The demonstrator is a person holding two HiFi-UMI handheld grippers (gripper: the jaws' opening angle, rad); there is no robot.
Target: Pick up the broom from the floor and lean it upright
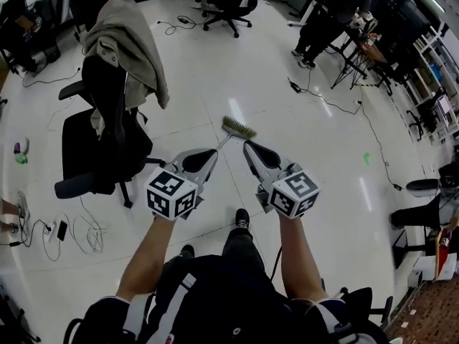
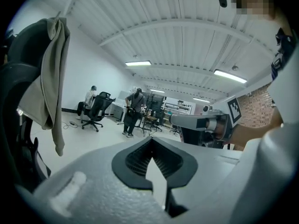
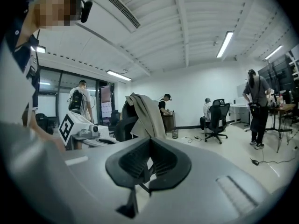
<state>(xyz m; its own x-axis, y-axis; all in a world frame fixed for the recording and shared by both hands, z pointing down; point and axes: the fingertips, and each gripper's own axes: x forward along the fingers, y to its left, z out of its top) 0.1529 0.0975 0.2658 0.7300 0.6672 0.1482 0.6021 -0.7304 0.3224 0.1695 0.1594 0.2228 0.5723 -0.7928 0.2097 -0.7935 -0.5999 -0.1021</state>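
Left jaws: together; the ribbed pads of the left gripper (image 2: 150,143) meet at their far tips and hold nothing.
Right jaws: together as well; the right gripper (image 3: 149,141) has its pads closed and holds nothing.
Grippers: two, one in each hand, held side by side but apart in front of the person's body. Both tips point toward the broom.
Marker cubes: two, one on the left gripper (image 1: 172,194) and one on the right (image 1: 295,194).
Broom: one (image 1: 239,128), lying on the floor (image 1: 308,156) with its bristle head just beyond the two gripper tips. Its thin handle (image 1: 224,144) runs back toward the left gripper's tip and passes out of sight there. The head view does not show whether handle and tip touch.
Office chairs: one black chair (image 1: 100,142) stands just left of the left gripper with one coat (image 1: 129,41) draped over its back. A second chair (image 1: 224,2) stands well away.
Cables: a loose tangle (image 1: 86,231) lies on the floor beside the near chair.
People: in the left gripper view, one is seated (image 2: 90,98) and one stands (image 2: 135,108), both far off.
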